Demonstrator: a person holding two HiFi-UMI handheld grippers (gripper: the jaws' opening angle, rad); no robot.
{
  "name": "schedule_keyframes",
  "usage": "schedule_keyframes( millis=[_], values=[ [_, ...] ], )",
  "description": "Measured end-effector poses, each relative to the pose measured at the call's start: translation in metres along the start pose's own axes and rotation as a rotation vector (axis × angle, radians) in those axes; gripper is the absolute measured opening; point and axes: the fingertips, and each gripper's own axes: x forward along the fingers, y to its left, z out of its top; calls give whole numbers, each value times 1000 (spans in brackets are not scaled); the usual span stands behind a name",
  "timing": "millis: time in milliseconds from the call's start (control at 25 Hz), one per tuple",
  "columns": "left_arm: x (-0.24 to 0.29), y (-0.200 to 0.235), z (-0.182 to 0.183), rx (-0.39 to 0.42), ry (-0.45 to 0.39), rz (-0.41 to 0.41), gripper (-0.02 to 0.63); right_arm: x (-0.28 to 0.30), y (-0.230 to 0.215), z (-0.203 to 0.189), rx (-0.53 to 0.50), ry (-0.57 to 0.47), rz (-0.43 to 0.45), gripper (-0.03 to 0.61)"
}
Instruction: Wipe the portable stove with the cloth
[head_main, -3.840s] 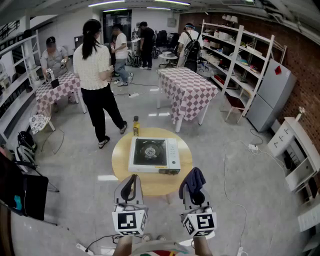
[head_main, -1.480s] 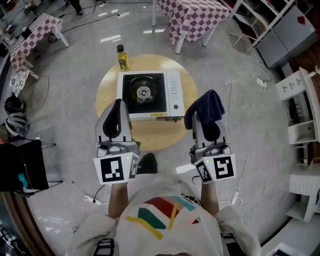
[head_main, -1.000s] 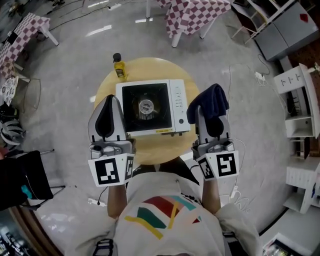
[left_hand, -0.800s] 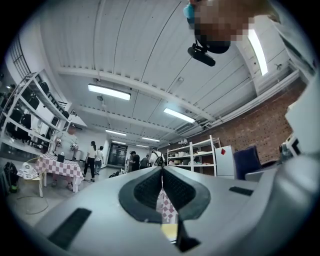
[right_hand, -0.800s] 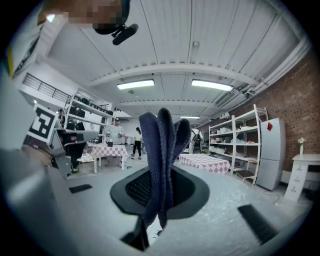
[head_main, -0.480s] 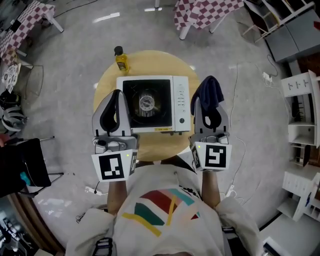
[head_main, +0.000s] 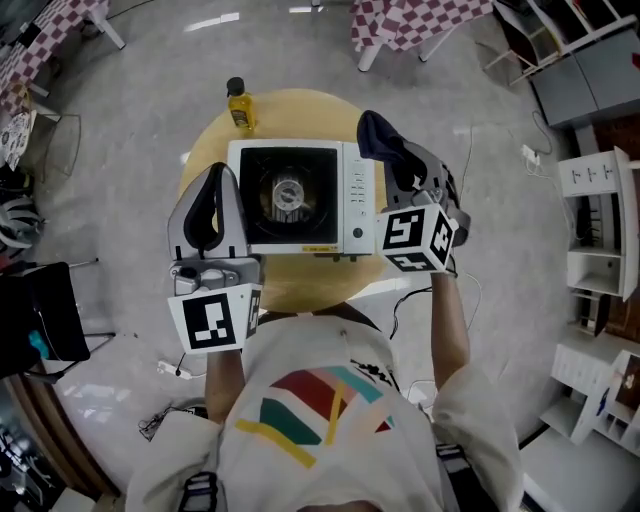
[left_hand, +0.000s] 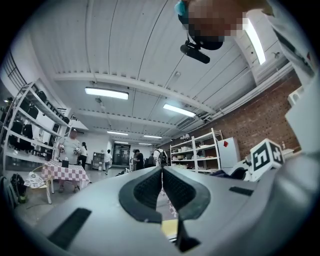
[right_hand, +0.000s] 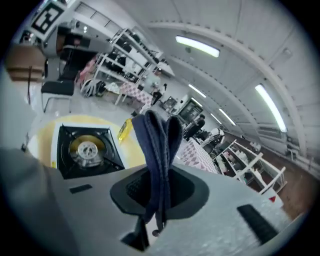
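Note:
The portable stove (head_main: 352, 195), white with a black burner well, sits on a round wooden table (head_main: 300, 280). My right gripper (head_main: 398, 165) is shut on a dark blue cloth (head_main: 375, 135) and is tilted left, with the cloth over the right edge of the stove by its control panel. In the right gripper view the cloth (right_hand: 157, 145) hangs folded between the jaws, above the stove (right_hand: 85, 150). My left gripper (head_main: 213, 185) is shut and holds nothing, over the stove's front left corner. In the left gripper view that left gripper (left_hand: 161, 175) points up at the room.
A yellow bottle (head_main: 238, 105) stands on the table behind the stove's left corner; the right gripper view also shows the bottle (right_hand: 125, 131). Checkered tables (head_main: 420, 20), shelving (head_main: 600, 230) and cables lie on the floor around. People stand far off across the room (left_hand: 107, 160).
My right gripper has swung left and tipped over toward the stove's right side with the cloth. The left gripper has stayed at the stove's front left. The view has shifted over the table.

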Motion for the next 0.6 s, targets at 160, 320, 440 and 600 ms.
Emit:
schedule_keyframes(
  millis=[160,320,440,600],
  values=[
    [-3,4,-5,8,23,13,6,49,16,-26,-174,101,115,35],
    [-6,10,-5,15,28,35,6,90,39,-55,-298,194,226,35],
    [-9,17,-7,13,34,56,6,111,57,-77,-368,259,290,35],
    [-12,24,-11,12,46,75,6,125,76,-98,-419,320,345,35]
  ],
)
